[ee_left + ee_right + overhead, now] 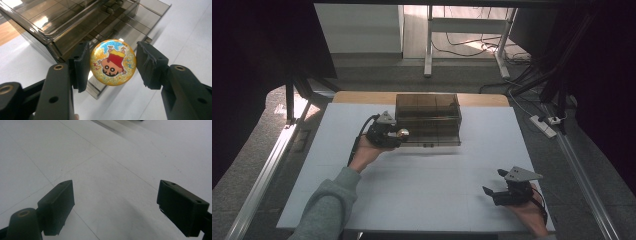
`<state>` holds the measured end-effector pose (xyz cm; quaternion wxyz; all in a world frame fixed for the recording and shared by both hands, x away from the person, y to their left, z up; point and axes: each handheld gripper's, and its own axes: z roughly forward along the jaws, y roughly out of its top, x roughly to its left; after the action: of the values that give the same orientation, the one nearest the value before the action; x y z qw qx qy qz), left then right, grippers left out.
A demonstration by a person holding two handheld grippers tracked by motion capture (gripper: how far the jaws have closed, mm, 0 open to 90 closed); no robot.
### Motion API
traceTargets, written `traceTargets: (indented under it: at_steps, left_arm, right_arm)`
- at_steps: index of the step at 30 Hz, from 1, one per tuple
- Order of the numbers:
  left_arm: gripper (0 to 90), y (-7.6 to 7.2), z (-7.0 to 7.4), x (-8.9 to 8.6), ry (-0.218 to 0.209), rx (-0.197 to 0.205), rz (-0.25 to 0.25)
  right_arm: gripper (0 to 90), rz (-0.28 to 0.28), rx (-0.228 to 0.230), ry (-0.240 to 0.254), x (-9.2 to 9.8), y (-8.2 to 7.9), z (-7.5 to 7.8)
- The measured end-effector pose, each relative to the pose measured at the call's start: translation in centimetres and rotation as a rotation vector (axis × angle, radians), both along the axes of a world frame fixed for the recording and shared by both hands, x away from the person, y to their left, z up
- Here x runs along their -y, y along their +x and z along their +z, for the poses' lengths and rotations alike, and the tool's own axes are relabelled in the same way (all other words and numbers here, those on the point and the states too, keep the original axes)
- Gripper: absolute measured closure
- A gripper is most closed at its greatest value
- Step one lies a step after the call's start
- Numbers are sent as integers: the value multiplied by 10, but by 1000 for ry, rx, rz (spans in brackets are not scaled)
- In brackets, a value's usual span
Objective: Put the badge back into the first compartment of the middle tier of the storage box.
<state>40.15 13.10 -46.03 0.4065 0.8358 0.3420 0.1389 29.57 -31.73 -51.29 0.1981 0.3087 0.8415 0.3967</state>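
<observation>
Left tongs [112, 62] grasp a round glittery cartoon badge [113, 62] by its rim, held just before the smoked-plastic drawer box [75, 22] on the worktop [422, 185]. Right tongs [116, 207] released, resting apart. Risk: edge-only grip, so the badge could pivot or slip if it knocks the drawer front.

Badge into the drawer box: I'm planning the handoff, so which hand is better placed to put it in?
Left. The left gripper already holds the badge beside the drawer box; the right gripper rests open, far off.

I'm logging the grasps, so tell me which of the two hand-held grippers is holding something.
The left hand-held gripper: its jaws pinch a round cartoon badge beside the smoky drawer box. The right hand-held gripper stands open.
</observation>
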Motion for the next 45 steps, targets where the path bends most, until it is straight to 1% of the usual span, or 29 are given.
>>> traceTargets:
  at_steps: [3,9,15,22,24,27,31,35,42,45]
  left_arm:
    - [466,5,-2,1,16,-2,4]
    - [466,15,-7,4,23,-13,19]
    - [466,22,-13,8,15,-24,23]
    - [465,29,-17,16,8,-28,34]
    - [465,29,-18,18,5,-23,36]
    - [463,30,-18,20,14,-21,32]
    - [452,30,-19,20,13,-21,33]
    - [388,28,-16,19,-7,-20,30]
    - [362,25,-13,17,-16,-21,13]
    - [347,23,-12,18,-10,-17,8]
  right_arm:
    - [145,-1,0,-2,0,0,0]
    - [146,0,0,-2,0,0,0]
    - [146,1,-3,-4,0,1,-1]
    - [146,0,-6,-7,0,1,-1]
    - [146,0,-7,-8,0,1,-1]
    - [146,2,-8,-8,0,1,-2]
    - [146,1,-8,-7,0,1,-2]
    - [146,2,-8,-8,0,1,-2]
    - [147,3,-10,-11,0,1,-2]
    - [147,3,-10,-11,0,1,-2]
